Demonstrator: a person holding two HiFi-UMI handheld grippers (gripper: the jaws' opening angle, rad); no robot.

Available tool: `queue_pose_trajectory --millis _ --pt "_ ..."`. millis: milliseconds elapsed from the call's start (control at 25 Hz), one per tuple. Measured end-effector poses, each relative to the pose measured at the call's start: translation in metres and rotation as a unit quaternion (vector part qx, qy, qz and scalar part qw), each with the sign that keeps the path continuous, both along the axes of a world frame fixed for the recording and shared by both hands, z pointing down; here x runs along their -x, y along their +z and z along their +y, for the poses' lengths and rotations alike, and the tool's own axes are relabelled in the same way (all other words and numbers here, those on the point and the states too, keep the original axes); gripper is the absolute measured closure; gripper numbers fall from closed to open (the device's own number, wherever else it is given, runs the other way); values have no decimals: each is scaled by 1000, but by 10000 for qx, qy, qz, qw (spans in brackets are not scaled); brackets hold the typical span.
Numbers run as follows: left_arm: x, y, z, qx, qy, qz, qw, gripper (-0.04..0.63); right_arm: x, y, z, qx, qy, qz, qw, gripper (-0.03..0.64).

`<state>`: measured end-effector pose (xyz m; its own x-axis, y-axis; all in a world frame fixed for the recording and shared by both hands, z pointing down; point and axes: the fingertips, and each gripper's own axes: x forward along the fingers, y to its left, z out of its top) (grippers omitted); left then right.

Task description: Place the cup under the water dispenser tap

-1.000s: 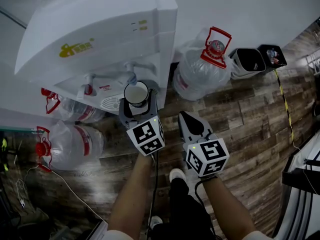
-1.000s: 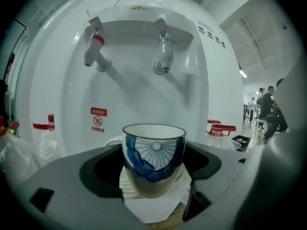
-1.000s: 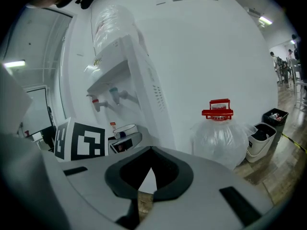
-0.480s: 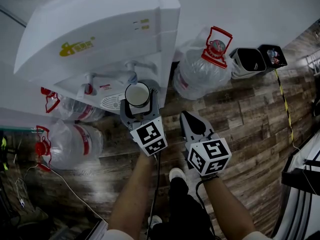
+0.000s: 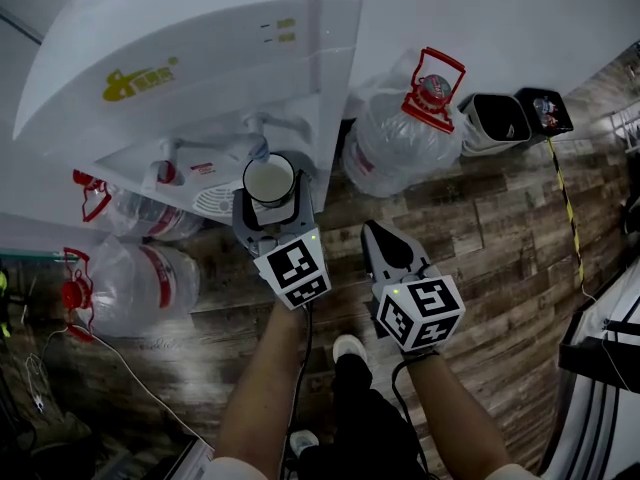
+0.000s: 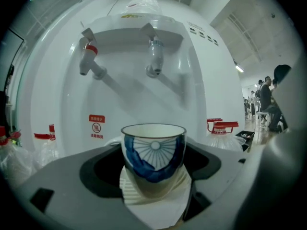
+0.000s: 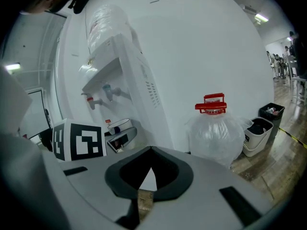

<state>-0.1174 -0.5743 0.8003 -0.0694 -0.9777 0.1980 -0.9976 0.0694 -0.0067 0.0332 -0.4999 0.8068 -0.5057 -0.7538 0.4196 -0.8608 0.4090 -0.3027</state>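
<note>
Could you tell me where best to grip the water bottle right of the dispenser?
Probably the red handle, from above: the bottle stands upright, its handle arches over the top, and its round body looks too wide for jaws.

Water dispenser (image 5: 200, 58) top off-frame

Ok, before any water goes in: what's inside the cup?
In the head view the cup, clamped in the left gripper, shows only a pale, bare interior. The left gripper view sees just its rim and blue-patterned outer wall, so the bottom is covered there.
</note>
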Motion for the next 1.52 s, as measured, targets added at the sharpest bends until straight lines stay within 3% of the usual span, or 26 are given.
queue_pose_trajectory --millis 360,960,1240,1520 --pt "0 4 -1 -104 -102 -212 9997 186 -3 5 1 80 25 -32 10000 595" --pt "0 7 10 256 -257 125 9993 186 5 2 9 98 -36 -83 9999 595" --pt "-10 -1 35 445 -80 132 9989 185 4 -20 24 79 27 -104 9999 595" --pt "-14 -56 97 614 332 192 9974 186 9 -87 72 -117 134 -179 9997 595"
